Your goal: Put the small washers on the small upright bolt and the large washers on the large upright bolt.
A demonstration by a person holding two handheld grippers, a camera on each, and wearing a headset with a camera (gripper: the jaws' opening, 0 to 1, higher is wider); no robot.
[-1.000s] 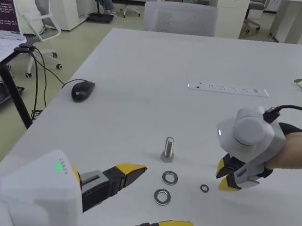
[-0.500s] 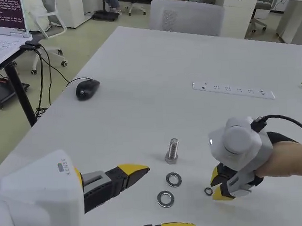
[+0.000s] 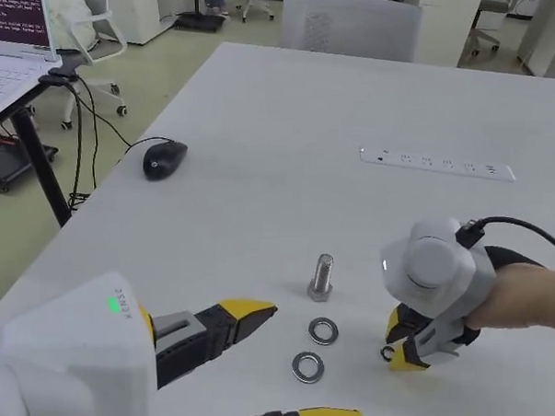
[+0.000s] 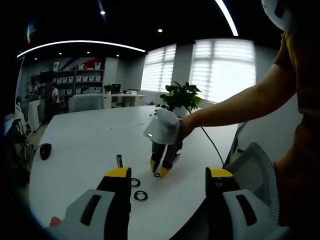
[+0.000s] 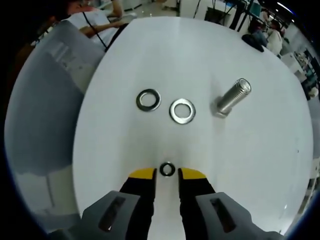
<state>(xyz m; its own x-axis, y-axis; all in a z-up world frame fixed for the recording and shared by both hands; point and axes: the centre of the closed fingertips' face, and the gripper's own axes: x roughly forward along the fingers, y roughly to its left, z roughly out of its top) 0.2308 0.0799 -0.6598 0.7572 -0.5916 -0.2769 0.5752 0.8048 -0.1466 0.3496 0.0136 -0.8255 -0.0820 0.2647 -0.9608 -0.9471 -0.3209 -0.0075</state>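
Silver bolt (image 3: 322, 277) stands upright, head down, on tabletop (image 3: 257, 154). Large washer (image 3: 323, 331) lies flat near it. Second large washer (image 3: 307, 366) just beside. Small washer (image 5: 167, 169) flat, apart.

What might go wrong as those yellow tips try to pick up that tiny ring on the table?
The small washer lies flat on the table between the tips of the right gripper; thin as it is, it may skid away as they close. The two large washers lie close by and might get nudged. The upright bolt looks thick for this washer, so it may not fit.
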